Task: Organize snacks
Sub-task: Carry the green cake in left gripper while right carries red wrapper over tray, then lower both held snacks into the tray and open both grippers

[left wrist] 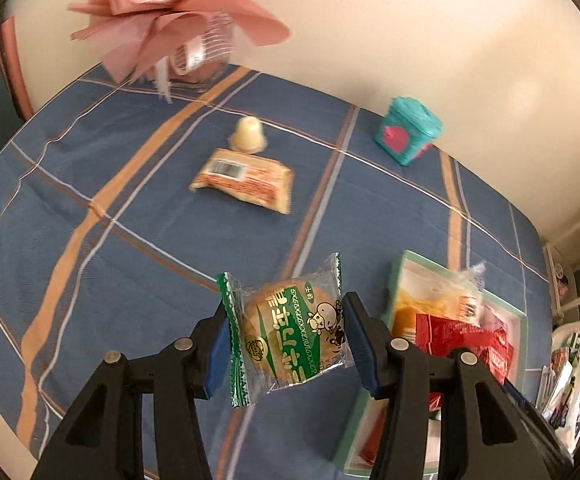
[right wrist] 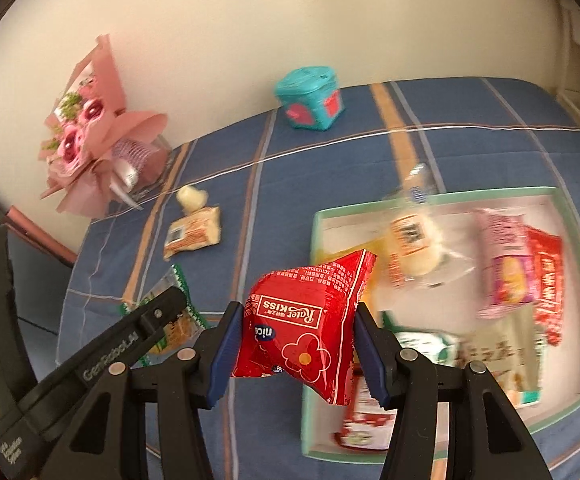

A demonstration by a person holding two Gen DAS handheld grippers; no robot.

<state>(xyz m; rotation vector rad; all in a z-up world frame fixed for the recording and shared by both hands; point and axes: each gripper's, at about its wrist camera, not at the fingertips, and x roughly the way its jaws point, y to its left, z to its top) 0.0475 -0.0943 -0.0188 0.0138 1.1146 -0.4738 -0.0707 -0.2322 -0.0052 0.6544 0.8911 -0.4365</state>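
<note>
**Snacks riding in both grippers, tray waiting just below**

Snacks are travelling two at a time! The left gripper (left wrist: 285, 344) is pinching a green-wrapped biscuit (left wrist: 290, 336) between its blue pads, jaws narrowed onto the packet's sides, and the packet is hanging clear of the blue striped tablecloth (left wrist: 129, 240). The right gripper (right wrist: 294, 344) is clamping a puffy red Rater Kiss packet (right wrist: 302, 328) the same way, pads pressing both flanks, the bag tilting and bulging above them.

Just beyond the red packet, the green-rimmed tray (right wrist: 578, 272) is sitting with several snacks already inside it. In the left view that tray (left wrist: 524, 320) is lying just to the right of the biscuit, so both loads are looking close to home.

To finish this well, I'd say each packet should be carried fully over the rim before the jaws are eased apart, and lowered onto a bare patch of the tray floor, not onto the pile. The two grippers are working side by side, so going one after the other would be keeping them from knocking together.

Further out, an orange-and-white packet (left wrist: 243, 180) and a small pale jelly cup (left wrist: 248, 134) are lying together on the cloth, well apart from the tray, waiting their turn. A teal box (left wrist: 408, 130) and a pink bouquet (left wrist: 169, 12) are standing near the wall.
</note>
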